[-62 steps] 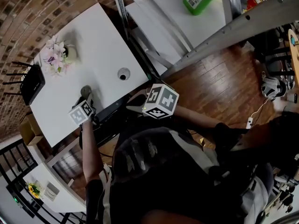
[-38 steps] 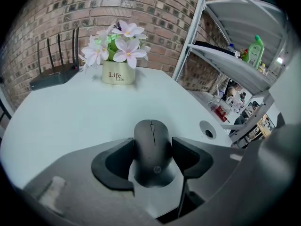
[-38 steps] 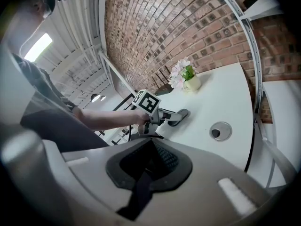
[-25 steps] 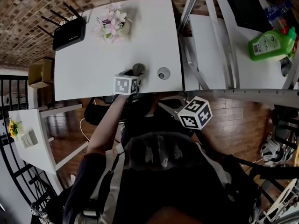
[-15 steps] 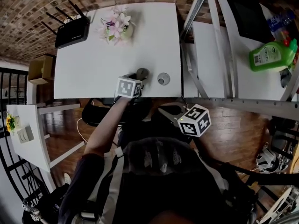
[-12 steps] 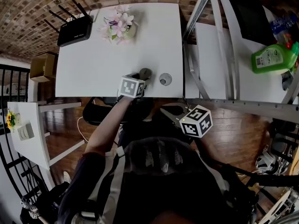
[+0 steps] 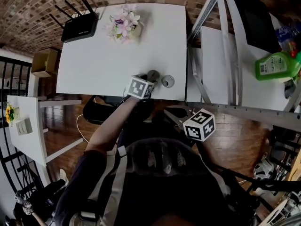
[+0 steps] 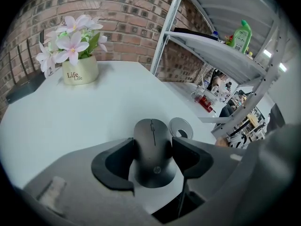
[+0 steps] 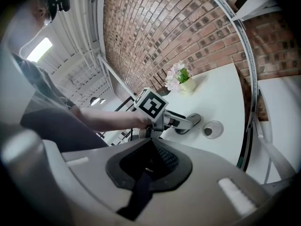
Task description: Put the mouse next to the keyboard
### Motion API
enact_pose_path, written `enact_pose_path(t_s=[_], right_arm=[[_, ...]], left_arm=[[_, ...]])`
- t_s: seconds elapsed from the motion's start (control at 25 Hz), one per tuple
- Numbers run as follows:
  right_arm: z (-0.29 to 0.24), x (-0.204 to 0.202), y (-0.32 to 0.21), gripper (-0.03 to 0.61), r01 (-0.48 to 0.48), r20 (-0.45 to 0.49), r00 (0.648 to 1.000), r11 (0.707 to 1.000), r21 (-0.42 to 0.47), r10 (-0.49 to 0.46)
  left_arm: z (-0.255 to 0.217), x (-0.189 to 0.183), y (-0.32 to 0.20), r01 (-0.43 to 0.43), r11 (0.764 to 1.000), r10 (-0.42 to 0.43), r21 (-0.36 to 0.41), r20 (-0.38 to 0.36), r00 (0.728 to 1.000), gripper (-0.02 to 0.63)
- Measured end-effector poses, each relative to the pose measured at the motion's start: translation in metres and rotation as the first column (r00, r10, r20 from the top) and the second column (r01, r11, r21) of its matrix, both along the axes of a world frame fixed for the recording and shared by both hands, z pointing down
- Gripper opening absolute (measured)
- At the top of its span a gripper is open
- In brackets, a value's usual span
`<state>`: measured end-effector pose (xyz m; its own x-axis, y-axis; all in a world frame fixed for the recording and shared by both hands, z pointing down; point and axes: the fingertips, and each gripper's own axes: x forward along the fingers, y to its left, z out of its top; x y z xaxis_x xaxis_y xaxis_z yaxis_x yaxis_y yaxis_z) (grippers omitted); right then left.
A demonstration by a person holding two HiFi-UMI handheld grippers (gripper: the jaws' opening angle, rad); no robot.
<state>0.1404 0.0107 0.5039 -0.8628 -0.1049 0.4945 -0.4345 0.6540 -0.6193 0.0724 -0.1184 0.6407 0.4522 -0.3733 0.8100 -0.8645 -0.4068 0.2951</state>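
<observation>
A dark grey mouse (image 8: pixel 153 149) lies on the white table (image 8: pixel 70 121) near its front edge, and my left gripper (image 8: pixel 153 155) is shut on it, one jaw against each side. From the head view the mouse (image 7: pixel 153 75) pokes out ahead of the left gripper (image 7: pixel 147 80), right beside a round cable hole (image 7: pixel 168 81). My right gripper (image 7: pixel 173 115) hangs off the table, over the wooden floor, jaws shut with nothing in them. No keyboard shows in any view.
A flower pot (image 7: pixel 123 25) and a black router (image 7: pixel 80 26) stand at the table's far side. A metal shelf rack (image 7: pixel 214 41) with a green bottle (image 7: pixel 277 65) borders the table on the right. The cable hole (image 8: pixel 180 127) sits just right of the mouse.
The left gripper has slid the mouse along the table's front edge toward the cable hole. The right gripper stays low beside the table. My head view has swung round.
</observation>
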Motion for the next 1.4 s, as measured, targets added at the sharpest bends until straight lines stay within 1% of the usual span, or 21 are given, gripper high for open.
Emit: enact_pose_path(t_s=[0.24, 0.28, 0.4, 0.6, 0.68, 0.72, 0.8, 0.84, 0.88, 1.0, 1.04, 1.4], right_arm=[[0.001, 0.001, 0.000, 0.005, 0.001, -0.002, 1.000, 1.000, 0.000, -0.001], [0.001, 0.001, 0.000, 0.005, 0.001, -0.003, 1.000, 1.000, 0.000, -0.001], [0.001, 0.001, -0.001, 0.005, -0.001, -0.004, 1.000, 1.000, 0.003, 0.001], [0.001, 0.001, 0.000, 0.005, -0.012, -0.002, 1.000, 1.000, 0.000, 0.012], [0.001, 0.001, 0.002, 0.005, -0.014, -0.004, 1.000, 1.000, -0.003, 0.014], [0.001, 0.002, 0.002, 0.005, -0.015, -0.004, 1.000, 1.000, -0.002, 0.015], [0.001, 0.002, 0.002, 0.005, -0.018, -0.003, 1.000, 1.000, 0.001, 0.018], [0.001, 0.002, 0.002, 0.005, -0.018, -0.002, 1.000, 1.000, 0.002, 0.018], [0.001, 0.001, 0.002, 0.005, -0.018, -0.002, 1.000, 1.000, 0.001, 0.018], [0.002, 0.001, 0.005, 0.005, -0.012, -0.004, 1.000, 1.000, -0.002, 0.012], [0.002, 0.001, 0.005, 0.005, -0.010, -0.005, 1.000, 1.000, -0.002, 0.010], [0.001, -0.002, 0.008, 0.005, -0.004, -0.006, 1.000, 1.000, 0.006, 0.004]], left_arm=[[0.000, 0.006, 0.002, -0.025, 1.000, 0.025, -0.004, 0.012, 1.000, 0.267], [0.000, 0.007, 0.002, -0.032, 0.999, 0.032, -0.003, 0.022, 0.999, 0.267], [0.001, 0.002, 0.000, -0.061, 0.998, 0.059, 0.017, 0.089, 0.994, 0.267], [0.001, 0.004, -0.001, -0.090, 0.995, 0.085, 0.040, 0.115, 0.990, 0.264], [0.002, 0.004, 0.001, -0.086, 0.996, 0.082, 0.033, 0.111, 0.990, 0.264], [0.002, 0.005, 0.001, -0.074, 0.997, 0.072, 0.025, 0.094, 0.993, 0.262], [0.000, 0.014, 0.003, -0.041, 0.999, 0.041, 0.001, 0.020, 0.999, 0.262], [-0.001, 0.018, 0.004, -0.033, 0.999, 0.033, -0.007, -0.004, 0.999, 0.262], [-0.001, 0.019, 0.004, -0.038, 0.999, 0.038, -0.005, -0.001, 0.999, 0.262], [0.001, 0.014, 0.003, -0.090, 0.995, 0.086, 0.031, 0.095, 0.992, 0.261], [0.001, 0.013, 0.003, -0.096, 0.995, 0.092, 0.036, 0.109, 0.990, 0.261], [0.000, 0.012, 0.002, -0.073, 0.996, 0.066, 0.060, 0.100, 0.993, 0.265]])
